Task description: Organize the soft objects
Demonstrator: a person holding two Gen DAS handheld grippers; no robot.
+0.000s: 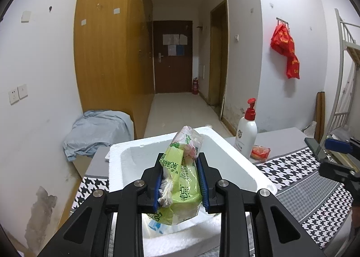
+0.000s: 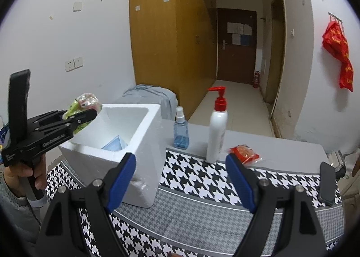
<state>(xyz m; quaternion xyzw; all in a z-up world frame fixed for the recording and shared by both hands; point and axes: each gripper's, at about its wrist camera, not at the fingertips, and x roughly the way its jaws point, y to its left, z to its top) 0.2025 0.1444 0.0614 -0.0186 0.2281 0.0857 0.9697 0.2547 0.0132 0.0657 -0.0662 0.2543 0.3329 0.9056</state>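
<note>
1. Your left gripper (image 1: 180, 180) has its jaws clamped on the green tissue pack (image 1: 180, 178), which hangs over the open foam box (image 1: 227, 151) at the left of the desk (image 2: 258, 140).
2. I judge this the drop-off step: the pack sits above the cavity, not yet inside.
3. A blue packet (image 2: 114, 143) already lies on the box floor.
4. Next, lower the pack past the rim and part the jaws so it falls clear.
5. Your right gripper (image 2: 180, 180) has its jaws wide apart and holds nothing; the red snack packet (image 2: 244, 152) lies just beyond its right jaw, near the white pump bottle (image 2: 217, 131).
</note>
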